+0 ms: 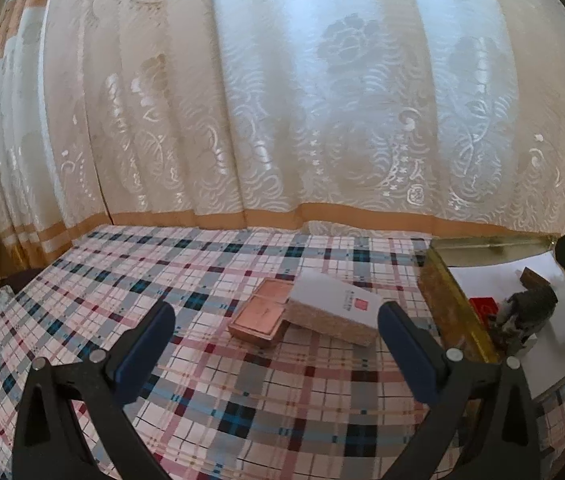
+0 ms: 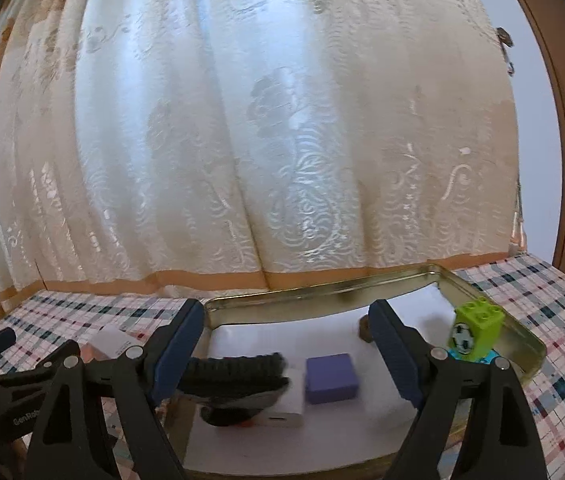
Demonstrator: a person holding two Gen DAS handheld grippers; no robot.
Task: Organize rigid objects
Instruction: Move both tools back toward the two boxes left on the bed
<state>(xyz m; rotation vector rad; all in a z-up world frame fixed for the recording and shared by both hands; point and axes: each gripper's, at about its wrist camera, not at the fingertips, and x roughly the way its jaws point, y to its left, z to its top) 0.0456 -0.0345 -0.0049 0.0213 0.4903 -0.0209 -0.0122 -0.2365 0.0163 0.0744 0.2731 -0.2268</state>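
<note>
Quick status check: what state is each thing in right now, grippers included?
Left gripper: open, empty.
Right gripper: open, empty.
Tin: open, on the cloth.
White box: outside the tin, tilted on the copper box.
Purple block: flat in the tin.
Green brick: upright in the tin.

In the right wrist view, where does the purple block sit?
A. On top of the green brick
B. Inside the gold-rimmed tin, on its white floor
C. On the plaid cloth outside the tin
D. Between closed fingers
B: the purple block lies on the white floor inside the gold-rimmed tin, untouched.
</note>
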